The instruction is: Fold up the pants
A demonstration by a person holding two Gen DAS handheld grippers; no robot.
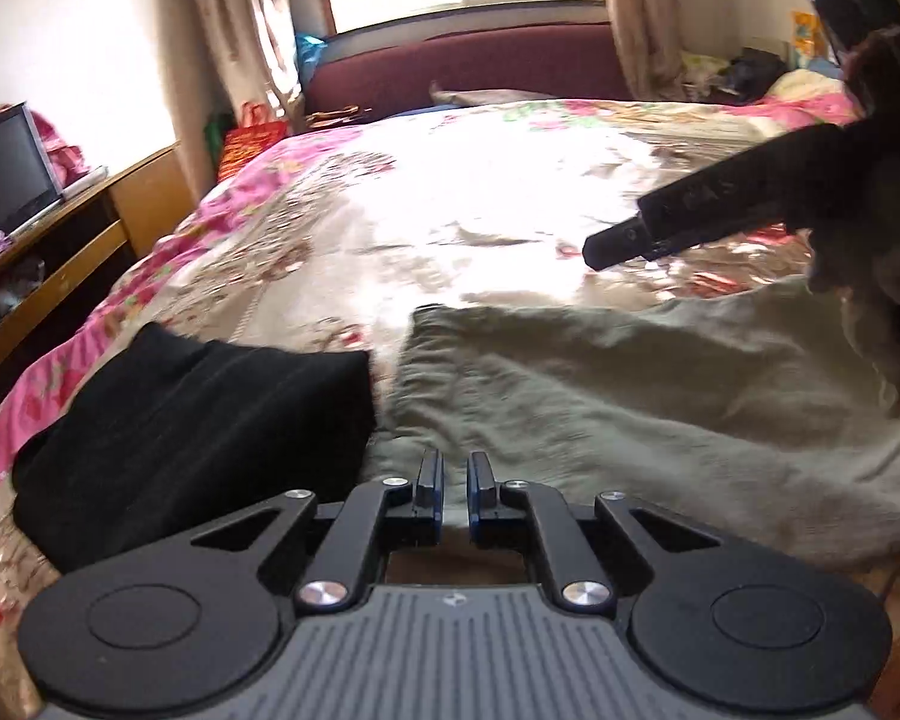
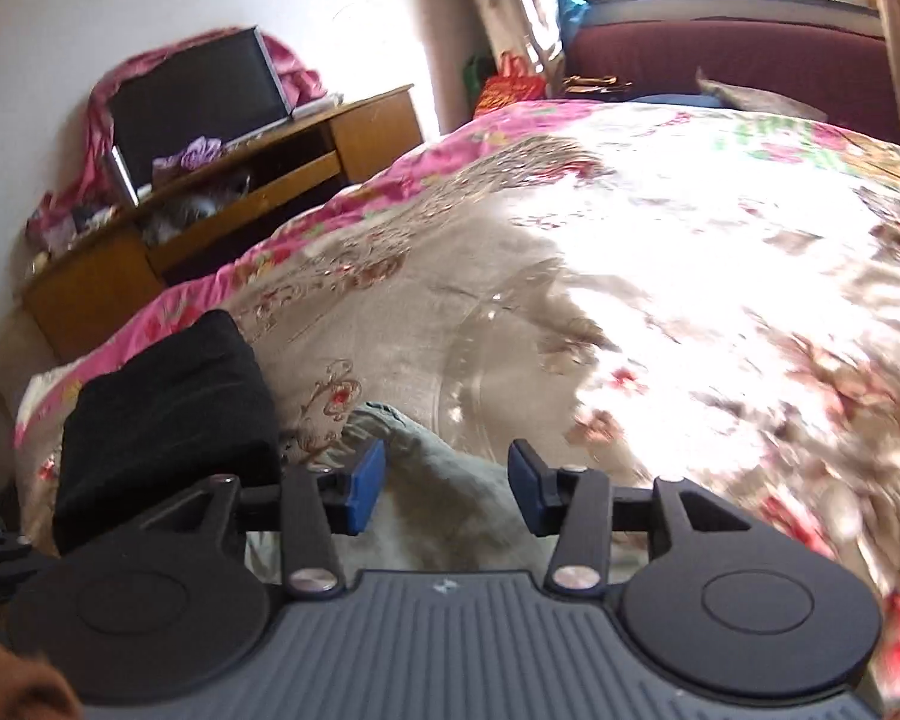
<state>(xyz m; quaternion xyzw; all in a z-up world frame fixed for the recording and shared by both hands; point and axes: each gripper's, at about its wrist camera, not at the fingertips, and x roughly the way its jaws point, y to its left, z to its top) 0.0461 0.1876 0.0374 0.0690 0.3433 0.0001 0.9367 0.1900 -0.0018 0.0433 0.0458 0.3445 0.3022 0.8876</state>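
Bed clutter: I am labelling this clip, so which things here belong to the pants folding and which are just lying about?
Part of the job:
- green-grey pants, spread on the floral bedspread
- left gripper, shut
- right gripper, open above the pants

Just lying about:
- folded black garment
- monitor
- wooden desk
- curtains

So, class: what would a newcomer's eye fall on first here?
First the sunlit floral bedspread filling the bed. Near its front edge lie grey-green pants, with a folded black garment just to their left. The open right gripper hovers over the pants; the left gripper is shut.
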